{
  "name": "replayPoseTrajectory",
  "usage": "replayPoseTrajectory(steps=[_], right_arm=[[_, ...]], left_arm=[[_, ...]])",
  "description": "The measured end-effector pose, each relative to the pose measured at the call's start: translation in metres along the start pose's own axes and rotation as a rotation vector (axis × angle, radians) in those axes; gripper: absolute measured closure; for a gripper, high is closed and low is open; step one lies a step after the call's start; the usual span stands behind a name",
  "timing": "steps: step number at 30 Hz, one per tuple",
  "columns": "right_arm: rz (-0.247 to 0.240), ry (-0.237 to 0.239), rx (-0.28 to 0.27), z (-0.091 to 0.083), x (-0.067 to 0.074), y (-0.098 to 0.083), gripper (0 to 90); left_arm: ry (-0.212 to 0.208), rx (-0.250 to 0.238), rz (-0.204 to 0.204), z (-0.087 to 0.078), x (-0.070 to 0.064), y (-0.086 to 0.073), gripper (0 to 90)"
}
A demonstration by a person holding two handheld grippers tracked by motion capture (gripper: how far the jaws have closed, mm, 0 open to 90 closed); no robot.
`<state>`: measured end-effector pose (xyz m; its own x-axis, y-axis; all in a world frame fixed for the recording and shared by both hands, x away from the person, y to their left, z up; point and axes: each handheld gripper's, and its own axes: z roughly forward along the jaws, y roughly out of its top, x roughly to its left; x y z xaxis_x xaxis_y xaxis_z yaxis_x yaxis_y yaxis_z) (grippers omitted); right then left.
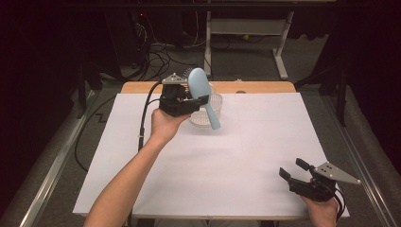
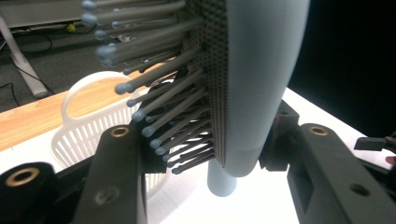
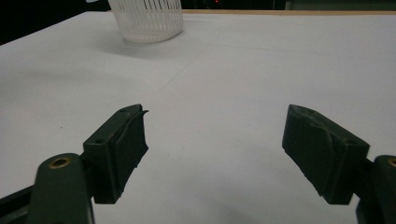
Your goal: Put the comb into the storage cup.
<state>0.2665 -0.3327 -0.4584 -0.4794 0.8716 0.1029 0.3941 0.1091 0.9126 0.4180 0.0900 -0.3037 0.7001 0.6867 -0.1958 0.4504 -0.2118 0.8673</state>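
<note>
left claw (image 1: 196,100) pinches the pale blue plastic hairbrush (image 1: 202,92) across its oval head, one jaw in among the grey bristles (image 2: 163,121) and the other on the smooth back, with the handle hanging down over the white slotted plastic basket (image 1: 213,112) near the far edge of the bench (image 1: 265,142). right claw (image 1: 294,170) rests by the near right corner, jaws spread and holding nothing. the step looks like lowering the brush into the basket; to do it well, centre the handle tip over the opening, bring it down inside the rim without knocking the light basket, and release only once the brush is supported, since a bristle-side grip may slip.
</note>
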Motion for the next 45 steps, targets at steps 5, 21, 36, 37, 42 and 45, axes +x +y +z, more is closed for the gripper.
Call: replayPoseTrajectory(steps=[5, 21, 36, 37, 42, 45], right_arm=[[0.0, 0.0, -0.001, 0.0, 0.0, 0.0, 22.2], [-0.002, 0.0, -0.002, 0.0, 0.0, 0.0, 22.3], [-0.006, 0.0, -0.009, -0.001, 0.001, 0.0, 22.4], [-0.005, -0.001, -0.009, -0.001, 0.001, 0.0, 22.4], [-0.006, 0.0, -0.011, -0.001, 0.001, 0.0, 22.4], [-0.008, 0.0, -0.011, -0.001, 0.001, 0.001, 22.4]], left_arm=[[0.007, -0.001, -0.001, 0.002, 0.003, 0.005, 52.7], [0.027, -0.012, -0.02, 0.009, 0.011, 0.016, 52.7], [0.077, -0.021, -0.024, 0.02, 0.018, 0.032, 52.6], [0.081, -0.019, -0.023, 0.021, 0.019, 0.032, 52.6], [0.097, -0.028, -0.047, 0.025, 0.026, 0.033, 52.6], [0.109, -0.032, -0.057, 0.027, 0.029, 0.033, 52.6]])
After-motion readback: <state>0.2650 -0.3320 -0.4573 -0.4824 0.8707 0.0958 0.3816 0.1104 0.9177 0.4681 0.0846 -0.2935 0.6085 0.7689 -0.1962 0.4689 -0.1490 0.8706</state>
